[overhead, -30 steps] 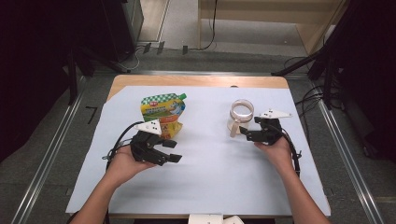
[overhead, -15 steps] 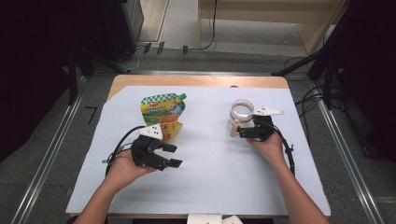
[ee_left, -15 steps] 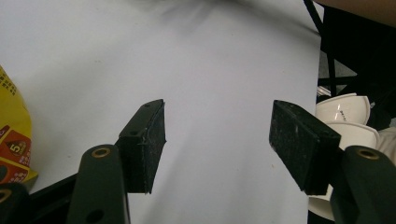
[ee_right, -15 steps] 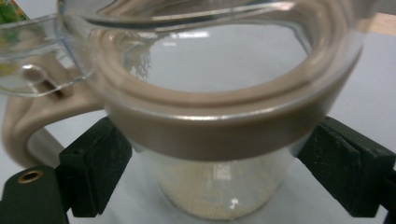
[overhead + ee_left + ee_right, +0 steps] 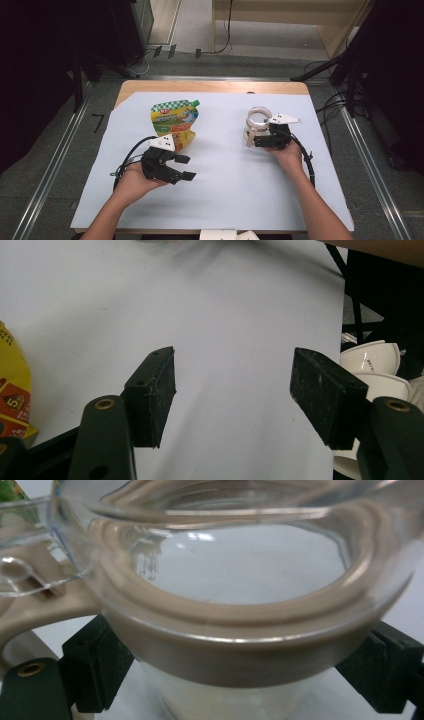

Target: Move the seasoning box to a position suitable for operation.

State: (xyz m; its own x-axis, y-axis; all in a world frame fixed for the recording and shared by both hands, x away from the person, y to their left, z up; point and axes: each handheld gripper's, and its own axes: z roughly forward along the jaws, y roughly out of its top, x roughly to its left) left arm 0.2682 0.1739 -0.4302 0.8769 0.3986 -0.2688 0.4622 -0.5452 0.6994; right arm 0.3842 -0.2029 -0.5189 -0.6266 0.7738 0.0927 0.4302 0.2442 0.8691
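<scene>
Glass jug point(image 5: 235, 580): clear, round, beige band and handle.
Right gripper point(image 5: 240, 670): wide around the jug, jaws just opened further, pads beside its wall.
Left gripper point(image 5: 245, 395): open, empty, over white sheet point(image 5: 225, 305).
Pouch point(image 5: 175, 122): glossy yellow-green.

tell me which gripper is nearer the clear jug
Right. The right gripper is at the clear jug, one jaw on each side of its body. The left gripper hangs open over the white sheet, well off, below the yellow pouch.
</scene>
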